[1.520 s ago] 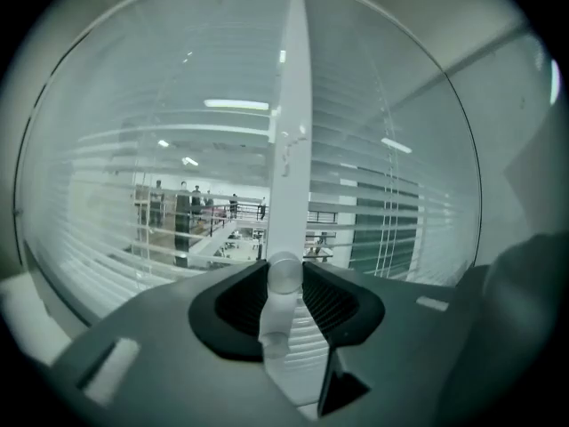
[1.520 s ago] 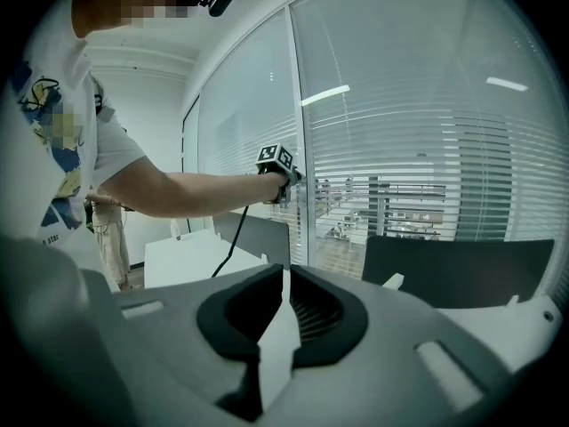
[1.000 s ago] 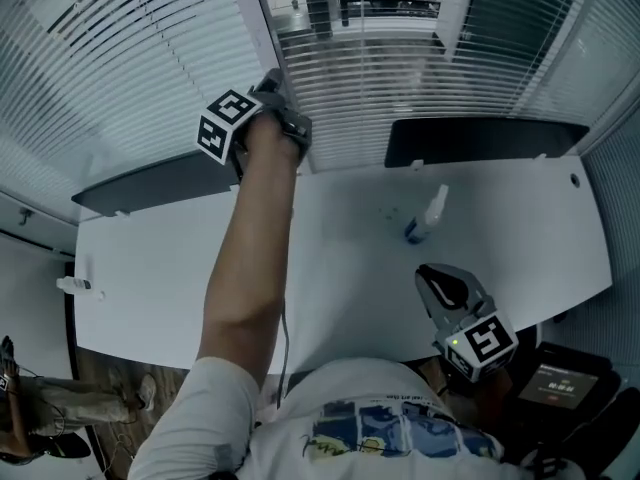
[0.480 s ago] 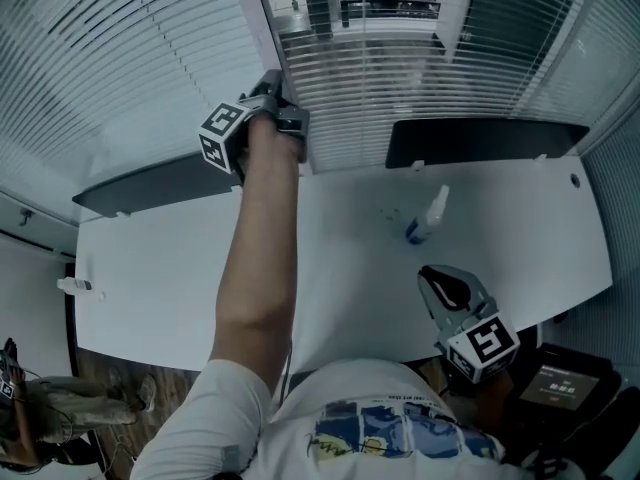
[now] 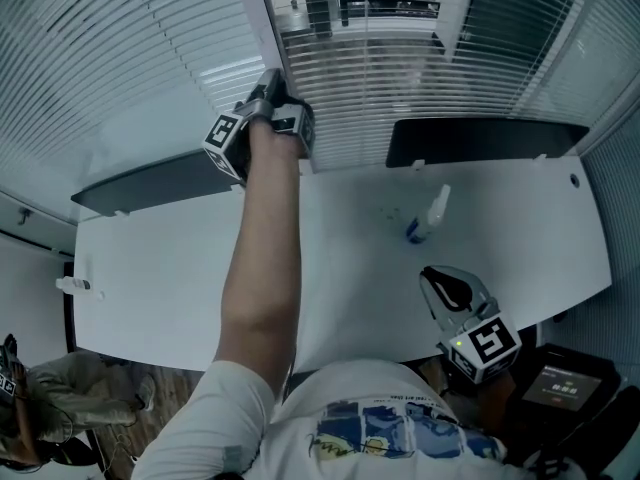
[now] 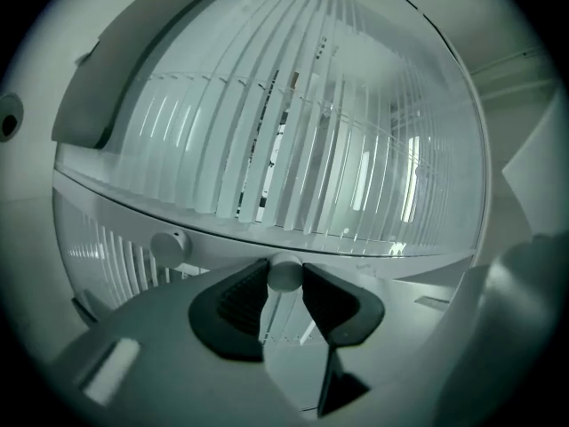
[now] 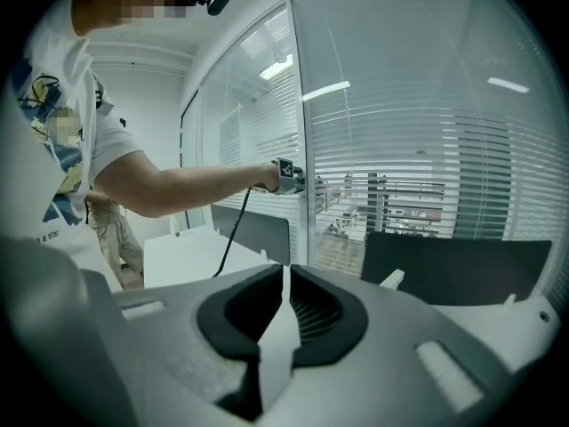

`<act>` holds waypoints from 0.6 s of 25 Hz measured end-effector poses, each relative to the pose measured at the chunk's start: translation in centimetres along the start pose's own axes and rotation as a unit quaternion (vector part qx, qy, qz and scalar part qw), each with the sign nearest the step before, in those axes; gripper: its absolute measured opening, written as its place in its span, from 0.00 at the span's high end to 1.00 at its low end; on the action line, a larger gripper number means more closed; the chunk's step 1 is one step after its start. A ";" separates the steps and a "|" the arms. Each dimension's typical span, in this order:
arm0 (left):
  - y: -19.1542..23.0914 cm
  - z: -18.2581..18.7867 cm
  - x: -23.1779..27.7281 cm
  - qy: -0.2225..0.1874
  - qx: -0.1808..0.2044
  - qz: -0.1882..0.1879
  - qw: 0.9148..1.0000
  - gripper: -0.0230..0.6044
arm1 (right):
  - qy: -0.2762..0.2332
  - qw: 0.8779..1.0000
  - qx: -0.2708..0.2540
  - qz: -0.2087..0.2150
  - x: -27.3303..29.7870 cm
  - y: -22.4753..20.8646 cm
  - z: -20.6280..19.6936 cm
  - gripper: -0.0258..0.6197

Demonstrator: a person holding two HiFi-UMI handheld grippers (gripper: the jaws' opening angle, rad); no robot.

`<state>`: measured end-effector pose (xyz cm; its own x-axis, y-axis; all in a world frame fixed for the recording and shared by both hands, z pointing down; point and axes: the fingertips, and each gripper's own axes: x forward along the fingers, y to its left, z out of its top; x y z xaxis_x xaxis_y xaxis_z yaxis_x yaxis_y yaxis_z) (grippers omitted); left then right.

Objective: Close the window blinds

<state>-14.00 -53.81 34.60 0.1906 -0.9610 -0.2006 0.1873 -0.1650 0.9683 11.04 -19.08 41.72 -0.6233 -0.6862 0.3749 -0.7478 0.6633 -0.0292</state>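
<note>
Beyond the far edge of the white desk (image 5: 350,268), you are reaching your left arm out full length to the window, and your left gripper (image 5: 272,83) is pinching a small round white knob (image 6: 284,272) between its two dark pads, which are pressing on it from either side. That knob is sitting on a pale frame rail (image 6: 391,261) at the foot of the window blinds (image 6: 311,149), and a second knob (image 6: 169,245) of the same kind is standing near it along the rail, untouched. The blinds (image 5: 380,68) are hanging across the panes above the desk's back edge, and their slats are showing gaps with the scene beyond coming through. Two dark panels (image 5: 480,140) are standing along that back edge, just under the blinds. On the desk top, toward its right half, a spray bottle (image 5: 427,216) is lying on its side. At the desk's near edge, close to your body, you are keeping your right gripper (image 5: 448,286) low, well apart from the window; its jaws are pressed nearly together with only a thin slit between them, and nothing is sitting in that right gripper (image 7: 283,278).
</note>
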 end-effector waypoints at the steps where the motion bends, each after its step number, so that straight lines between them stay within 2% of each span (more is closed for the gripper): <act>1: 0.0 0.0 0.0 0.001 -0.004 -0.001 1.000 0.76 | 0.002 1.000 0.000 0.000 0.0 0.0 0.0 0.93; 10: -0.2 0.1 0.3 0.001 -0.025 -0.008 1.000 0.76 | 0.007 1.000 -0.003 0.002 0.3 0.2 0.1 0.94; 15: 0.3 0.2 0.5 0.017 -0.004 -0.004 1.000 0.75 | 0.007 1.000 -0.002 0.000 0.2 0.1 0.0 0.93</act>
<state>-14.07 -54.39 34.86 0.2212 -0.9514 -0.2142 0.1967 -0.1716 0.9653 10.80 -19.16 41.78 -0.6198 -0.6823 0.3877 -0.7472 0.6641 -0.0257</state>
